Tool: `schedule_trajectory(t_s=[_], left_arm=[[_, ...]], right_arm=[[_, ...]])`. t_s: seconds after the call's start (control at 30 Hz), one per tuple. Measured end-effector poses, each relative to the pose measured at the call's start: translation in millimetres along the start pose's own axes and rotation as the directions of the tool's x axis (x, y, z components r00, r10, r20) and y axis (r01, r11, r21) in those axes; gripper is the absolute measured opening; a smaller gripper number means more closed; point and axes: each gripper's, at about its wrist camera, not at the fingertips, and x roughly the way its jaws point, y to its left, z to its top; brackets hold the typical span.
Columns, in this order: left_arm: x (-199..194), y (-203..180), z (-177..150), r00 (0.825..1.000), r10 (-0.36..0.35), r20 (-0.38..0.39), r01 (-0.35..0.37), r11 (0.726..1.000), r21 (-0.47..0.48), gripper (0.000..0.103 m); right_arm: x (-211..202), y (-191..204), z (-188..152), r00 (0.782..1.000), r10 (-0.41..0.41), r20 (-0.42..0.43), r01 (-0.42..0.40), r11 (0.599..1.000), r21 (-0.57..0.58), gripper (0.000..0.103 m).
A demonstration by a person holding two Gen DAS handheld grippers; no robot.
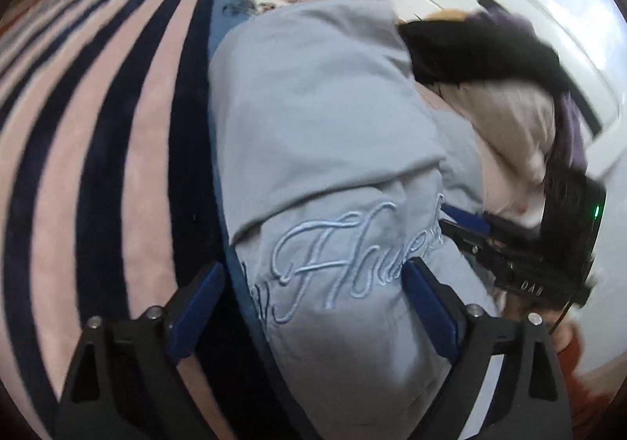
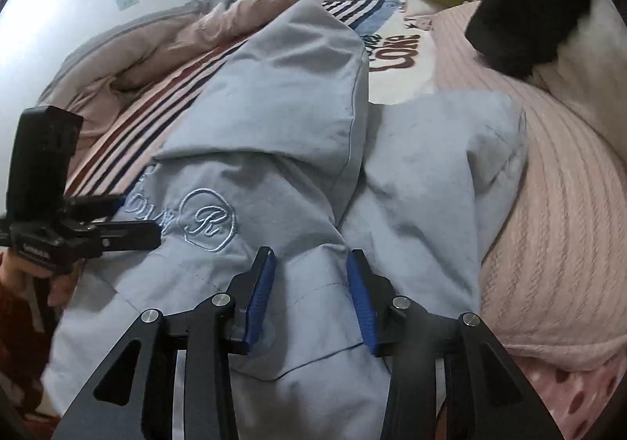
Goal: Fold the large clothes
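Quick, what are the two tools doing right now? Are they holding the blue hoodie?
Left tool: open wide over the light blue hoodie, not gripping it.
Right tool: open, hoodie fabric between its pads, not pinched.

Left gripper (image 1: 313, 283) jaws spread wide, right gripper (image 2: 311, 279) jaws partly apart

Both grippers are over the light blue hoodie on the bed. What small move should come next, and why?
Probably lower the right gripper and pinch the fold beneath it: the hoodie lies bunched, hood flopped forward, and neither it nor the left gripper holds cloth.
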Motion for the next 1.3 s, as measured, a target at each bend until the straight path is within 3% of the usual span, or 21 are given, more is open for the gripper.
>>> schedule_trajectory(t_s=[0.1,0.17,0.23,0.37,0.43,0.5,0.57,0.7,0.77,0.97,1.17,1.3], left_arm=[[-15,6,-1,0.999,-0.045,0.000,0.045,0.997,-0.061,0.091],[-25,5,-8,0.997,-0.076,0.004,0.076,0.996,-0.054,0.091],[-29,3,-17,0.995,-0.092,-0.028,0.091,0.996,-0.025,0.091],[-18,1,-30,0.973,-0.214,-0.090,0.211,0.977,-0.043,0.092],[-8,-4,-29,0.979,-0.185,-0.089,0.184,0.983,-0.024,0.093],[-3,-4,-29,0.980,-0.186,-0.063,0.184,0.982,-0.043,0.093],[-4,-2,-31,0.980,-0.194,-0.035,0.192,0.979,-0.065,0.071],[-13,-3,-35,0.984,-0.176,0.001,0.176,0.983,-0.050,0.050],[-19,-2,-35,0.982,-0.186,0.017,0.187,0.981,-0.052,0.041],[-66,29,-32,0.986,-0.150,0.076,0.152,0.988,-0.026,0.038],[-148,108,-42,0.984,-0.020,0.178,0.034,0.997,-0.076,0.038],[-221,170,-59,0.957,0.146,0.250,-0.111,0.982,-0.151,0.039]], right_arm=[[-23,-7,0,0.999,0.045,0.014,-0.046,0.998,0.045,0.046],[-57,-20,-10,0.993,0.082,0.084,-0.090,0.992,0.088,0.064],[-79,-36,-26,0.987,0.110,0.116,-0.127,0.981,0.145,0.073],[-80,-73,-68,0.979,0.193,0.069,-0.205,0.933,0.294,0.074],[-64,-82,-83,0.974,0.225,0.029,-0.220,0.911,0.349,0.075],[-50,-85,-89,0.958,0.285,0.030,-0.274,0.883,0.381,0.073],[-41,-80,-88,0.944,0.323,0.062,-0.322,0.873,0.366,0.064],[-26,-67,-82,0.941,0.333,0.051,-0.328,0.871,0.365,0.036],[-20,-56,-76,0.946,0.319,0.061,-0.318,0.875,0.366,0.030],[12,-22,-57,0.932,0.355,0.076,-0.359,0.869,0.341,0.023],[82,72,-1,0.914,0.405,0.015,-0.397,0.887,0.237,0.023],[131,158,38,0.881,0.469,-0.055,-0.459,0.878,0.133,0.022]])
